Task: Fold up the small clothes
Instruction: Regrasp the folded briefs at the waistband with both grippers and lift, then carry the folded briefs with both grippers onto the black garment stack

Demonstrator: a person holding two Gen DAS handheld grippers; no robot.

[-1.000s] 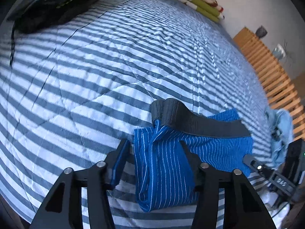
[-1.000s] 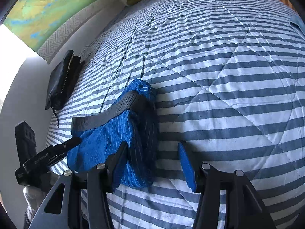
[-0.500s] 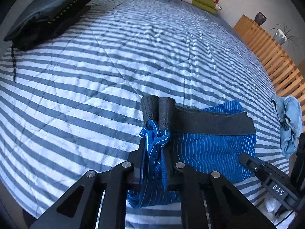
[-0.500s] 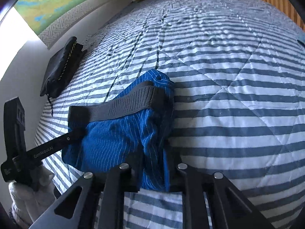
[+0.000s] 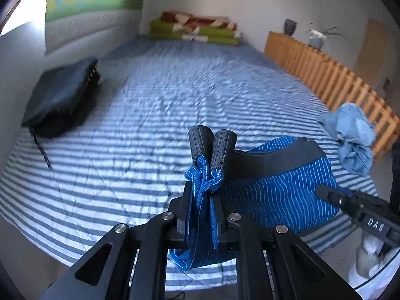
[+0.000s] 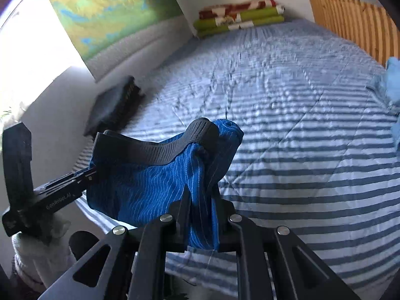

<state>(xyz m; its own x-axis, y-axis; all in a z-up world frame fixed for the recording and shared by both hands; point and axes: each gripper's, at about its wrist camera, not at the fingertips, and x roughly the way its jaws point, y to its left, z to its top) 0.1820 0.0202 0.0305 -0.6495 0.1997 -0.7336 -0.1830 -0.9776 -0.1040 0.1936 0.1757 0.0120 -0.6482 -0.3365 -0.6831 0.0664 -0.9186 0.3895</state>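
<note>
Blue pinstriped underwear [image 5: 280, 195] with a dark grey waistband [image 5: 272, 160] hangs in the air above the near edge of the striped bed [image 5: 155, 115]. My left gripper [image 5: 202, 200] is shut on its left side, cloth bunched between the fingers. My right gripper [image 6: 201, 205] is shut on its right side. The same underwear [image 6: 140, 185] stretches between the two, its waistband [image 6: 160, 150] on top and sagging a little. Each view shows the other gripper at the cloth's far end.
A folded black garment [image 5: 60, 97] lies at the bed's left edge. A crumpled light blue cloth [image 5: 350, 132] sits at the right edge, beside a wooden slatted rail [image 5: 332, 80]. Folded green and red bedding [image 5: 195, 30] lies at the far end.
Both grippers went from open to shut on the underwear's two sides. They have since lifted it off the bed, and both cameras have tilted up toward the far wall.
</note>
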